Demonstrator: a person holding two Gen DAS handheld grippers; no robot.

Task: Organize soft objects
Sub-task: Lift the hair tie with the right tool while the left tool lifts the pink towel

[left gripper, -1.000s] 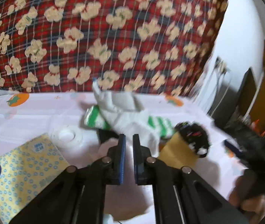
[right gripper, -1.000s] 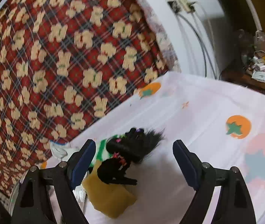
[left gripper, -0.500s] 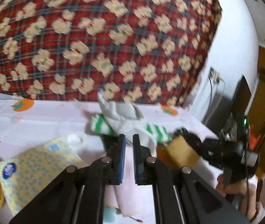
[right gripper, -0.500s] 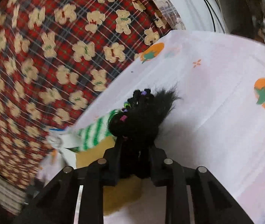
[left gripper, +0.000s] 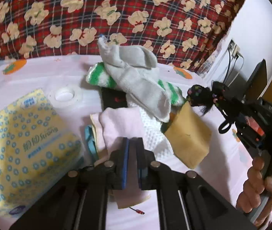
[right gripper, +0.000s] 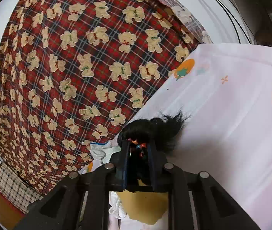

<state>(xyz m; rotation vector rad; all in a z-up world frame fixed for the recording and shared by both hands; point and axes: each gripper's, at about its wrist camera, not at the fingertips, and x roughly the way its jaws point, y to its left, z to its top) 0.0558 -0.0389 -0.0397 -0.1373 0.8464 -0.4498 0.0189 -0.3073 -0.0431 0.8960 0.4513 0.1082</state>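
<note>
Right claw (right gripper: 138, 164) clamped on black doll (right gripper: 151, 132), left claw (left gripper: 133, 163) pinching pink cloth (left gripper: 122, 128), both level over table.

Warm indoor light, fairly even; soft shadows under the cloth pile. Strong fisheye bending, dark vignette at all corners. Pink tablecloth (right gripper: 231, 115) near washed out at right. Slight blur on the tissue pack (left gripper: 24, 140), near left. Colours saturated, mild grain.

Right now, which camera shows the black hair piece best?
The left wrist view: the hair piece shows whole from the side, above the yellow sponge, in the right gripper. The right wrist view shows it only partly, its lower part hidden between the closed fingers.
</note>
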